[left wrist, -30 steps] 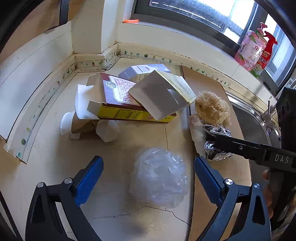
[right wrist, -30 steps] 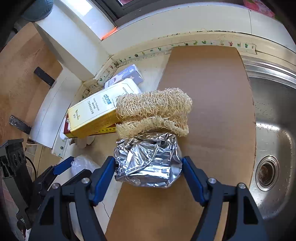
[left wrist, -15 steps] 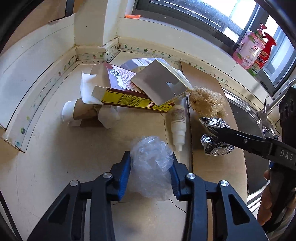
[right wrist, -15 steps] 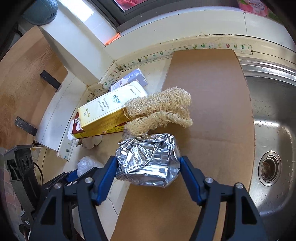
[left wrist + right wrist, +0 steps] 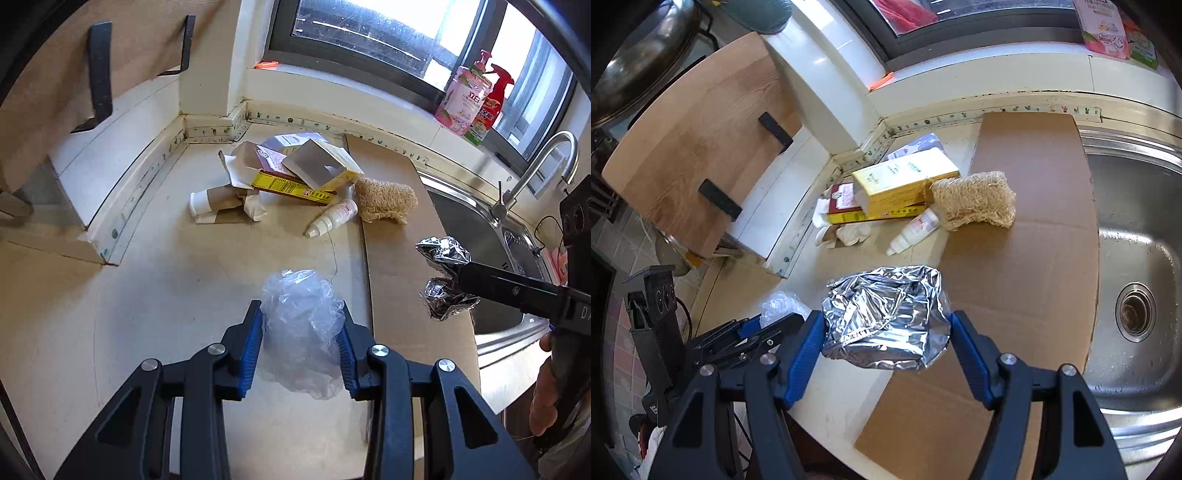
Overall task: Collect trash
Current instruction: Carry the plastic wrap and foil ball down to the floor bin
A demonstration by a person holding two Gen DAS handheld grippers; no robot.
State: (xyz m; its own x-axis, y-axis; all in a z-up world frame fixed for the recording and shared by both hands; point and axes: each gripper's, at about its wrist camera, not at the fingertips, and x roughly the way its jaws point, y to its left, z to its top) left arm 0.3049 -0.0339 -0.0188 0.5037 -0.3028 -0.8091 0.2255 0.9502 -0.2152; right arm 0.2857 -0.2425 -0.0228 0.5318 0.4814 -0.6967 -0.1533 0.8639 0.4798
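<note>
My left gripper is shut on a crumpled clear plastic bag and holds it above the counter. My right gripper is shut on a crumpled silver foil wrapper, also lifted; it shows at the right of the left wrist view. Far back on the counter lie flattened cartons, a yellow box, a crushed paper cup, a small white bottle and a loofah sponge.
A brown cardboard sheet covers the counter beside the steel sink with its tap. Soap bottles stand on the window sill. A wooden board leans at the left wall.
My left gripper closed on the plastic bag and lifted it back from the pile. My right gripper lifted the foil wrapper up and away from the loofah.
</note>
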